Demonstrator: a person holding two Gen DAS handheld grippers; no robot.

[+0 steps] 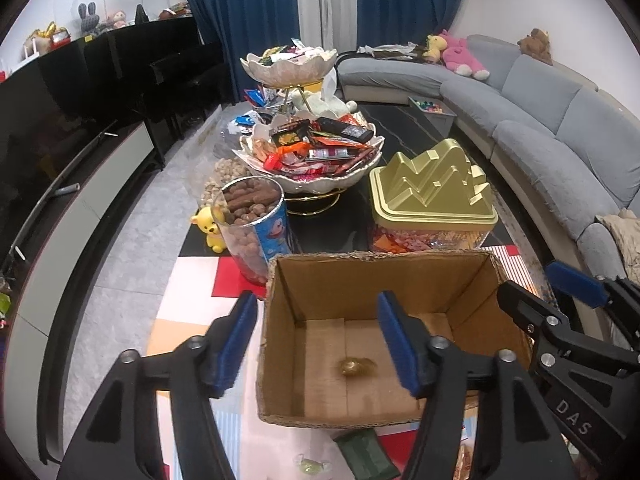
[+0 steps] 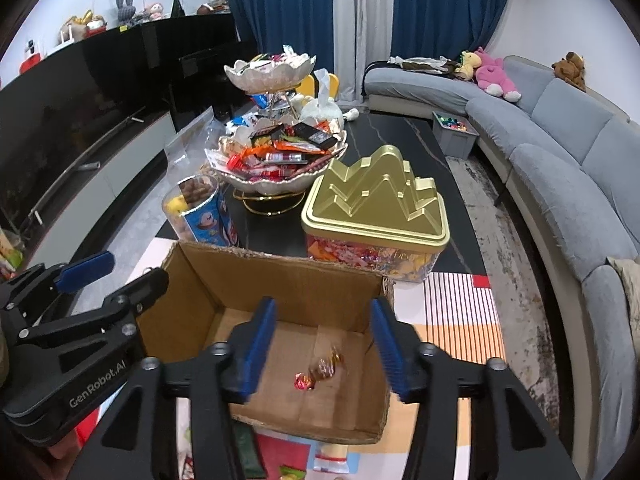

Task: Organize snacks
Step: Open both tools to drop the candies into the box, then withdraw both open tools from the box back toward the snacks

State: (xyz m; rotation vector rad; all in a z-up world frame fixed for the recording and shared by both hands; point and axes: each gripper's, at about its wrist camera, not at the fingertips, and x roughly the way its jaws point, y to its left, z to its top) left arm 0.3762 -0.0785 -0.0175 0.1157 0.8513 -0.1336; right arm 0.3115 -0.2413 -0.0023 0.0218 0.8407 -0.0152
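Note:
An open cardboard box (image 1: 472,280) stands at the near end of the table; it also shows in the right wrist view (image 2: 192,280). A gold wrapped candy (image 1: 354,366) lies blurred on its floor. In the right wrist view a red and brown wrapped candy (image 2: 320,372) is blurred inside the box. My left gripper (image 1: 320,340) is open and empty over the box's left wall. My right gripper (image 2: 324,348) is open and empty above the box. Each gripper shows at the edge of the other's view.
Beyond the box stand a gold-lidded candy tin (image 1: 432,196), a clear tube of chocolates (image 1: 256,220) and a two-tier bowl stand piled with snacks (image 1: 312,152). Loose wrapped sweets (image 1: 312,466) lie in front of the box. A grey sofa (image 1: 560,120) runs along the right.

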